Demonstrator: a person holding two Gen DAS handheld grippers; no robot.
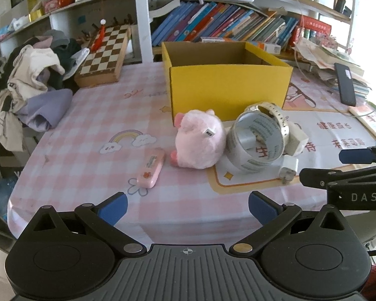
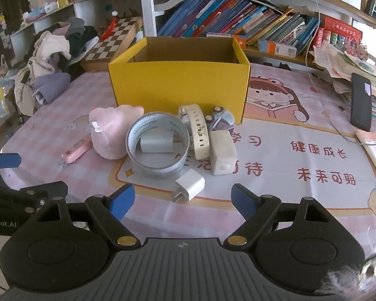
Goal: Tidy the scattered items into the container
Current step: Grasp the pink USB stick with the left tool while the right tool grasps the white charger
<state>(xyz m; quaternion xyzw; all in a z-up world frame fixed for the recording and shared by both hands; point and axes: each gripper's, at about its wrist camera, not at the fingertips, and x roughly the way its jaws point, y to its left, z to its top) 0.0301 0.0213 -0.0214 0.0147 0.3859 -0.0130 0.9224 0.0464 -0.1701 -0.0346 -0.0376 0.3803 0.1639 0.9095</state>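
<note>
A yellow cardboard box (image 1: 228, 87) (image 2: 179, 85) stands open on the table behind a cluster of items. In front of it lie a pink plush pig (image 1: 200, 138) (image 2: 112, 133), a tape roll (image 1: 255, 143) (image 2: 158, 145), a cream watch (image 1: 275, 115) (image 2: 199, 130), a white block (image 2: 223, 153), a small toy car (image 2: 221, 118), a white charger plug (image 1: 288, 170) (image 2: 189, 185) and a pink flat case (image 1: 151, 168) (image 2: 76, 151). Another charger lies inside the tape roll (image 2: 156, 143). My left gripper (image 1: 188, 208) is open and empty before the pig. My right gripper (image 2: 183, 200) is open and empty just short of the plug.
A pile of clothes (image 1: 32, 85) and a chessboard (image 1: 104, 52) sit at the back left. Books fill the shelf (image 1: 225, 25) behind the box. A black phone (image 2: 361, 100) rests on papers at the right. The pink checked tablecloth (image 1: 100, 115) covers the table.
</note>
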